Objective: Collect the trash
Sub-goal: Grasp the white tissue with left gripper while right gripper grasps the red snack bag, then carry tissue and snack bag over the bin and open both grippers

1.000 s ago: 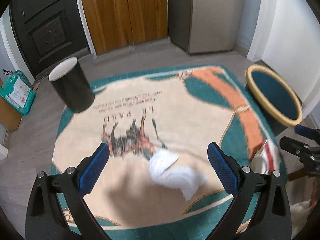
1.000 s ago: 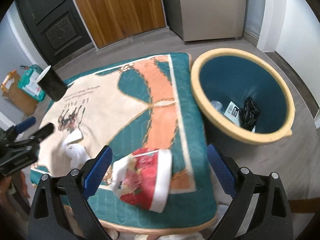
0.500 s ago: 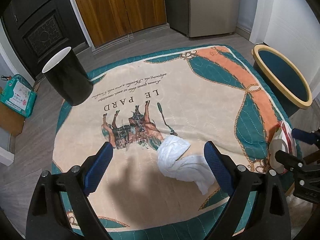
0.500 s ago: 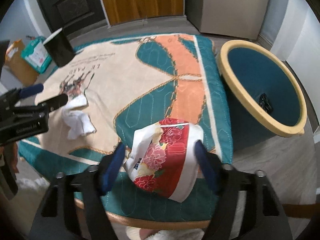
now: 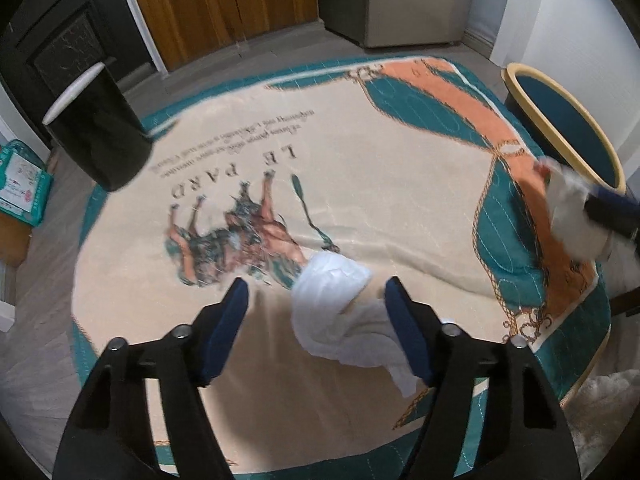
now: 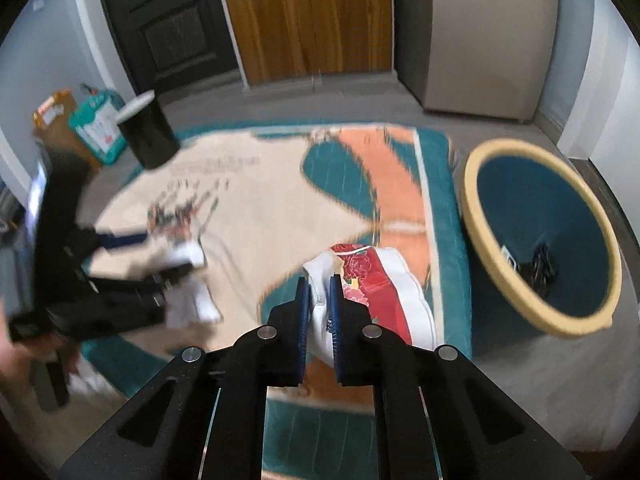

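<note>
The right gripper (image 6: 319,280), just closed and clamped on the red-flowered white paper wrapper (image 6: 376,280), has the yellow-rimmed teal bin (image 6: 516,148) to its right, while the left gripper (image 5: 318,300), its jaws apart though just closing, straddles the crumpled white tissue (image 5: 340,312).

Quilted cloth rug (image 5: 400,200); crumpled white tissue (image 5: 336,320); wood doors (image 5: 224,8).
</note>
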### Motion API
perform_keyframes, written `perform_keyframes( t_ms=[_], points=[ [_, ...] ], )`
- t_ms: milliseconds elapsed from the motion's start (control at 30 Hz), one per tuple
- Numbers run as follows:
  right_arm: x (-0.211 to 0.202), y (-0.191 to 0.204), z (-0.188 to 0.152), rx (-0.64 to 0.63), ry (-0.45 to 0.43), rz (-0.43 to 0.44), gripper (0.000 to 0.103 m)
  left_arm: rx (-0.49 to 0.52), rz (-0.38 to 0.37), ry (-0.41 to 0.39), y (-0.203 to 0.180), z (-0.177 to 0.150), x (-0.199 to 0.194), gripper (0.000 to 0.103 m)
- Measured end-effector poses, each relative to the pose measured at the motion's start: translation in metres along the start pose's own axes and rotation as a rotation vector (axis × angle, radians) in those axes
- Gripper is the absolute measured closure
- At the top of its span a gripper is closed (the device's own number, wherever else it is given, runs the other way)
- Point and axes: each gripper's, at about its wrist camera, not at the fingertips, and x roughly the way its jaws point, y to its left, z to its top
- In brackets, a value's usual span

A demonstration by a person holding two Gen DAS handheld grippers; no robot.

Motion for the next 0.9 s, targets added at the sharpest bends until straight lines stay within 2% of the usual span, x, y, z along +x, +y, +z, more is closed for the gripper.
perform_keyframes(
  t_ms=[167, 267, 333, 433, 633, 900],
  points=[
    [-0.002, -0.01, 0.01, 0.042, -0.02, 0.026, 0.092, -0.03, -0.021, 0.042, 0.003, -0.002, 0.01, 0.044],
    [-0.001, -0.013, 0.012, 0.048, -0.019, 0.029, 0.092, -0.038, -0.038, 0.057, 0.004, -0.003, 0.012, 0.052],
    [0.0, -0.014, 0.012, 0.052, -0.017, 0.029, 0.092, -0.02, -0.049, 0.058, 0.0, -0.003, 0.013, 0.069],
    [-0.002, -0.016, 0.013, 0.051, -0.021, 0.033, 0.092, 0.014, -0.036, 0.045, -0.005, 0.0, 0.009, 0.088],
    [-0.013, -0.021, 0.019, 0.071, -0.048, 0.035, 0.092, 0.018, -0.008, -0.021, -0.003, 0.01, -0.007, 0.09],
    [-0.054, -0.053, 0.044, 0.16, -0.151, 0.044, 0.092, -0.02, -0.025, -0.136, 0.0, 0.041, -0.038, 0.09]
  ],
)
